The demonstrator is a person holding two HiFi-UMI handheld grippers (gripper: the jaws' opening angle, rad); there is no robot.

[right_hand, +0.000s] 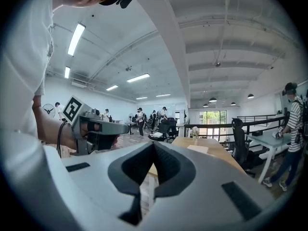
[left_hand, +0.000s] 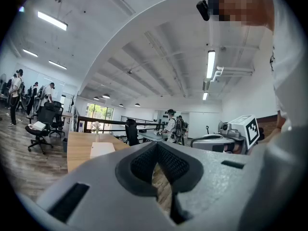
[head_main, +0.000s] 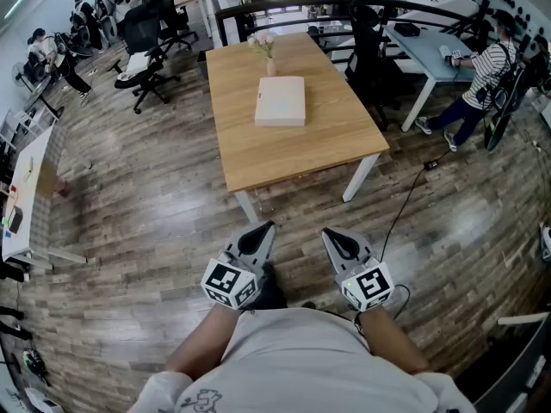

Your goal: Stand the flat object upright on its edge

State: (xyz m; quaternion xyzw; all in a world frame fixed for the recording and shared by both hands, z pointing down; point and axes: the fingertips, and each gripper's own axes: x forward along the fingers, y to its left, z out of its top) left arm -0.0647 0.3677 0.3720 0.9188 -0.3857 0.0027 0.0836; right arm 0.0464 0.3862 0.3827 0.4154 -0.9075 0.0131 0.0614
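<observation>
Head view: flat object (head_main: 280,101) lying flat mid-table (head_main: 250,157), just nearer than the flower vase (head_main: 269,57); left tool (head_main: 261,231) and right tool (head_main: 332,235) side by side over the floor (head_main: 129,231), well apart from it.
Left gripper view: left tool's jaws pressed together, nothing between them; flat object far off on the table.
Right gripper view: right tool's jaws together too, empty.

We can read no words, numbers or brands; the small print on the white shirt (head_main: 301,360), six o'clock, is unclear.
</observation>
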